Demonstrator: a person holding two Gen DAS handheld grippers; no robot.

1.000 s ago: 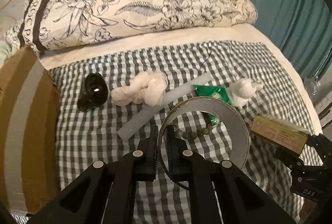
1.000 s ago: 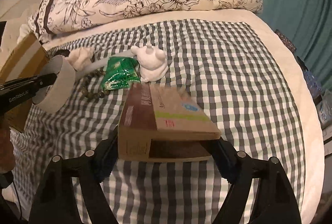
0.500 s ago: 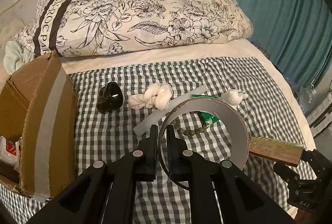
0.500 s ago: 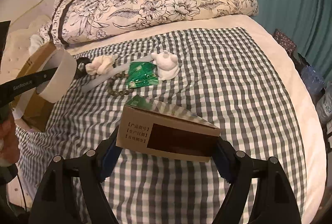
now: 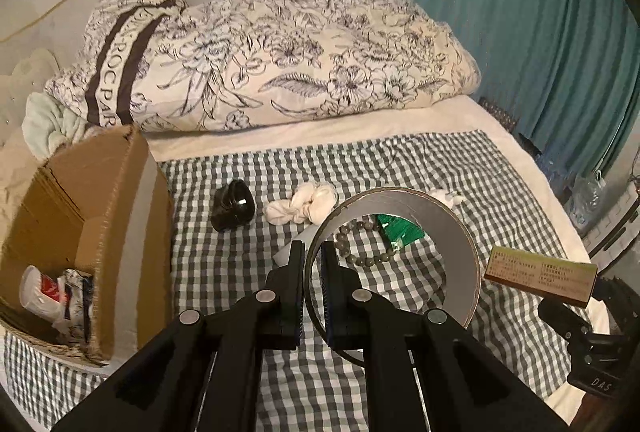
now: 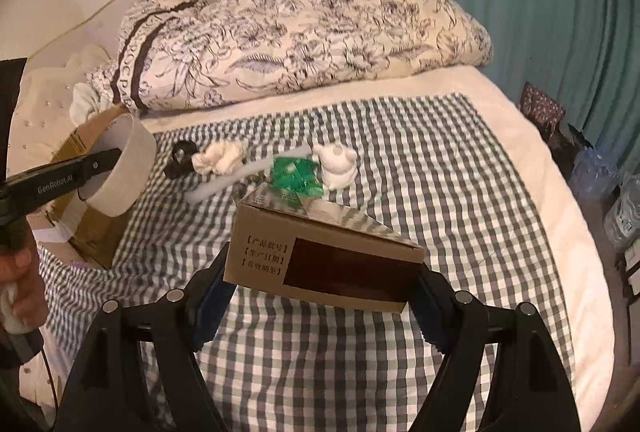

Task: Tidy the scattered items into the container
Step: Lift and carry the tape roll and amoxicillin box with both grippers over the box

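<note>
1. The left gripper (image 5: pixel 311 284) is pinching the wall of a tape roll (image 5: pixel 456 228), one finger inside the ring and one outside, the roll hanging clear above the checked cloth (image 5: pixel 248 272).
2. The right gripper (image 6: pixel 320 296) is clamping a brown carton (image 6: pixel 320 252) by its two ends, the jaws standing wide around it; three bracketed lines of Chinese print are showing on the carton's near face, too small to read surely.
3. "GenRobot.AI" is showing in white on the left gripper's arm in the right wrist view, and "DAS" on the right gripper's body in the left wrist view.
4. The cardboard box (image 5: pixel 120 216) is sitting at the cloth's left edge, open, with a white cup and wrappers lying inside.
5. Still lying on the cloth: a bead bracelet (image 5: pixel 360 252), a green packet (image 6: pixel 294 176), a white tube (image 6: pixel 232 184), a knotted white cloth (image 5: pixel 304 206), a black jar (image 5: pixel 234 206) and a white figurine (image 6: pixel 336 166).
6. Farther back, a floral quilt (image 5: pixel 280 64) is lying bunched, its dark band reading "ROC PAR". A teal curtain (image 5: pixel 520 32) is hanging at the right.
</note>
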